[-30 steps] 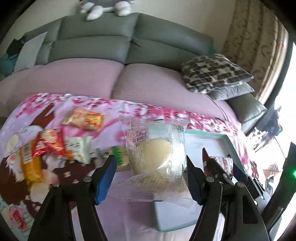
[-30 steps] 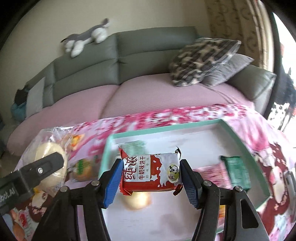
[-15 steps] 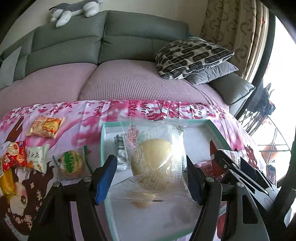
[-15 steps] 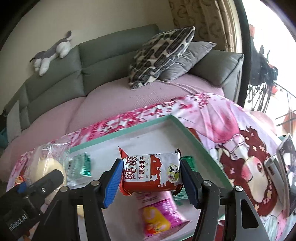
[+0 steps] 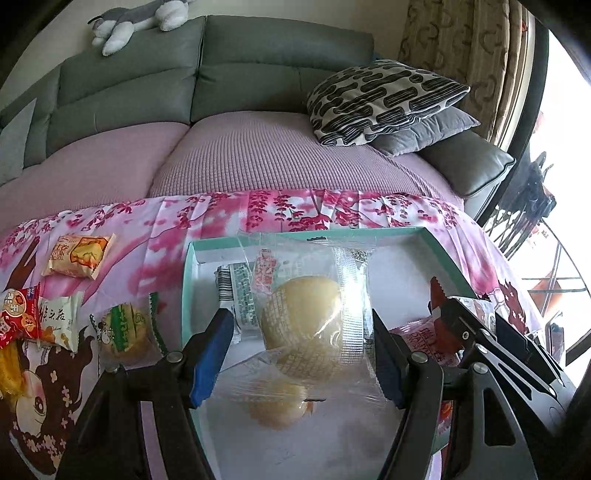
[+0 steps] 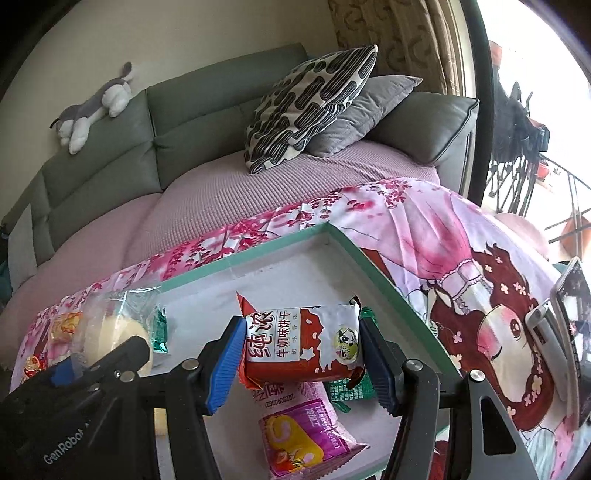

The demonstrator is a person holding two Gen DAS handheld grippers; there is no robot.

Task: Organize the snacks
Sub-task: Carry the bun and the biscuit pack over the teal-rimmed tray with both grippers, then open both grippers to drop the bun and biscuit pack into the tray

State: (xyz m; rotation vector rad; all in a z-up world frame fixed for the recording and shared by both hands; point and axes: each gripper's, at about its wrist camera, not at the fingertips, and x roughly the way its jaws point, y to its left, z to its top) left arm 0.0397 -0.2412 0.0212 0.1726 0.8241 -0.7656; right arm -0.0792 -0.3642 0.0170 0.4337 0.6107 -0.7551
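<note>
Two grippers are seen, the left gripper [image 5: 299,354] and the right gripper [image 6: 301,363]. One green-rimmed tray [image 5: 369,233] is counted, and five snack packets [image 5: 77,254] on the floral cloth [image 5: 229,214]. Two cushions [image 5: 380,99] and one plush toy [image 5: 136,20] are counted on one sofa [image 5: 236,74].

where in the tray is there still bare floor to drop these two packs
Bare floor: the far right corner of the tray, behind the red milk biscuit pack. Crowded: the near right, with the pink roll pack and green packet.
</note>
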